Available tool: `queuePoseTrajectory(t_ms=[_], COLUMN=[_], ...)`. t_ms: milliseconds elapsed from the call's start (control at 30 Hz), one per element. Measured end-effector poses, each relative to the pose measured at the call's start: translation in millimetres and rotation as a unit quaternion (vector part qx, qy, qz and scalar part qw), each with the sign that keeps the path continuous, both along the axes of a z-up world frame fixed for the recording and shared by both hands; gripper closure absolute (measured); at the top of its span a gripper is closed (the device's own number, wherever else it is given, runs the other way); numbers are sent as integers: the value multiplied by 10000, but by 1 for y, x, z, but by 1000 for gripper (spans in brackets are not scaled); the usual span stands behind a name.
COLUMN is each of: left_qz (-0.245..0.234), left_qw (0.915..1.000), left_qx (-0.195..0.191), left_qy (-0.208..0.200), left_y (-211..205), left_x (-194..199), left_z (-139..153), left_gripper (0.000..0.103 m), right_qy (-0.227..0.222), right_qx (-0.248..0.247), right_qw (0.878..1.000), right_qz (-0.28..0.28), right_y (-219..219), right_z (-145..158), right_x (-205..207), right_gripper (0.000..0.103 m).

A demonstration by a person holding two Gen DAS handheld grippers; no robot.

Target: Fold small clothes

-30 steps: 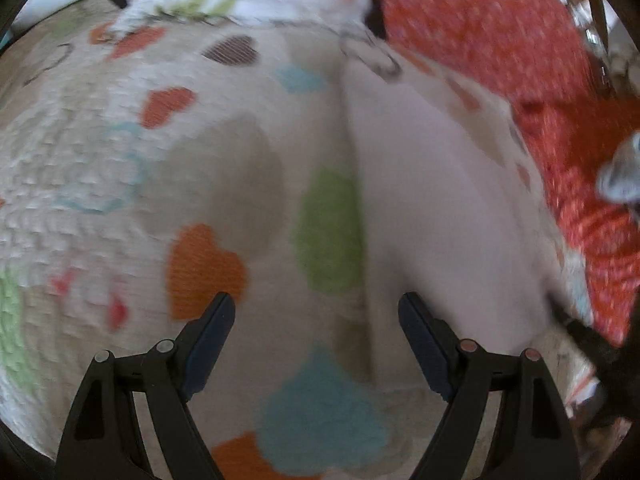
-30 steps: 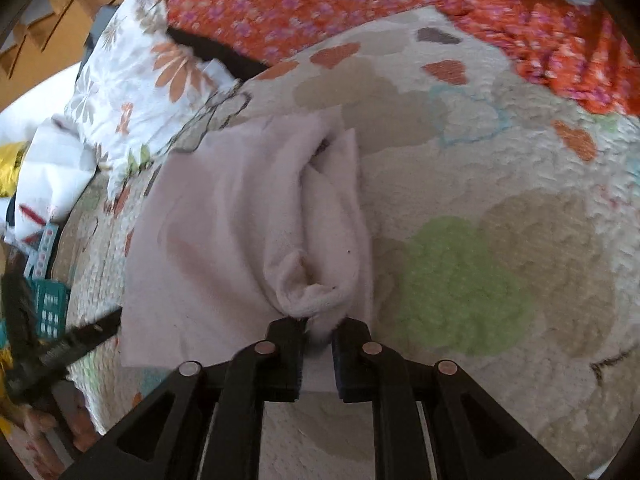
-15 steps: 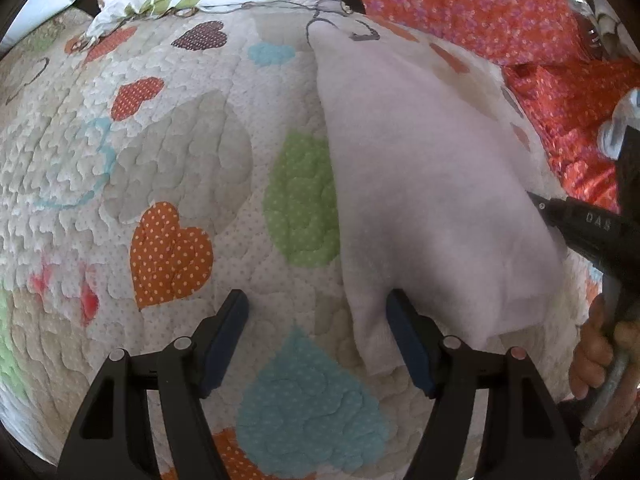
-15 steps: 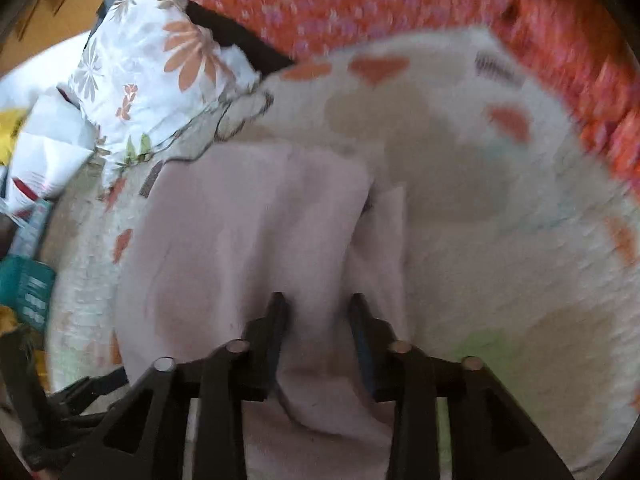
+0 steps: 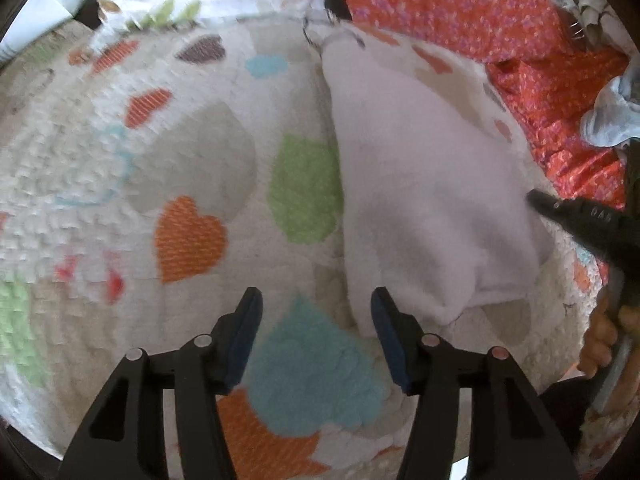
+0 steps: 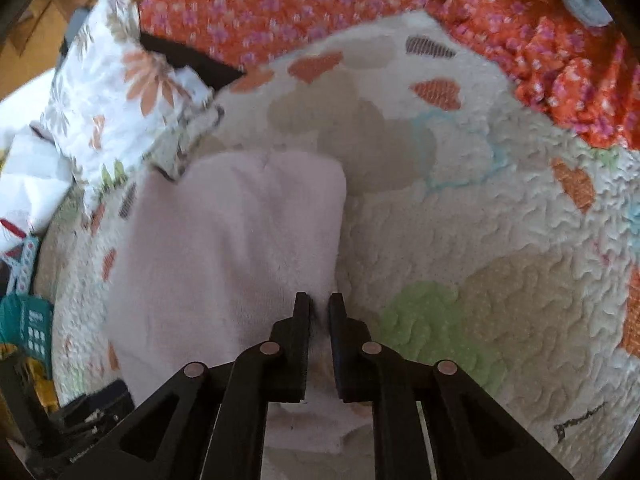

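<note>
The right gripper [image 6: 319,312], jaws clenched on the near edge of the pale pink, soft, folded cloth [image 6: 236,236], pins it to the heart-patterned quilted bedspread [image 6: 472,240] while the left gripper [image 5: 316,340], jaws released and just narrowing, empty, nears its corner.

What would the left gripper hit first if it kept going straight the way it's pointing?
Probably the heart-print quilt: the open left gripper aims between its blue and green hearts, with the white cloth's edge just inside one finger.
</note>
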State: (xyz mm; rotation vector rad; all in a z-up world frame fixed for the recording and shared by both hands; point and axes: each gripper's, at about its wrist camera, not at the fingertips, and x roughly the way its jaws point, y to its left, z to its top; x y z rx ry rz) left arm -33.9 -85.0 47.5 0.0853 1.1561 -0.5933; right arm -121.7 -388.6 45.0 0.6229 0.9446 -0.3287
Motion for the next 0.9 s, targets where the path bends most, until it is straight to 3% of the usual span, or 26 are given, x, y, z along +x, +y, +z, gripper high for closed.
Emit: queuePoseTrajectory(t_ms=[167,267,367,500,667,767,900], left_qz=[672,1463,1839,1905,1616,1582,1593], left_qw=[9963,9867,9791,9750,9802,9814,9817], left_qx=[-163,-358,-404,-211,59,154,193], left_qy=[-502,-610,-771,-1127,-1142,-1075,-1026], left_y=[44,78,91,95,88,87,85], left_x=[0,12,23,32,36,37,36], left_z=[25,31,35,39,29,22,19], left_gripper=[38,31,27,25,24,24,24], right_qy=[-749,-1088,-1194,-1139,-937,-451,-462], right_qx=[-674,-552,-443,-239,-314,-698,-224], right_qw=[9949,9921,9892,9861,9810,9860,9944], right_qz=[-100,293,726,1190,1671,1443,924], right_y=[13,32,58,92,128,120,88], right_z=[40,48,42,29,3,-13,-11], right_x=[-11,-1,18,53,90,102,95], right_gripper=[88,88,88,88,90,94,100])
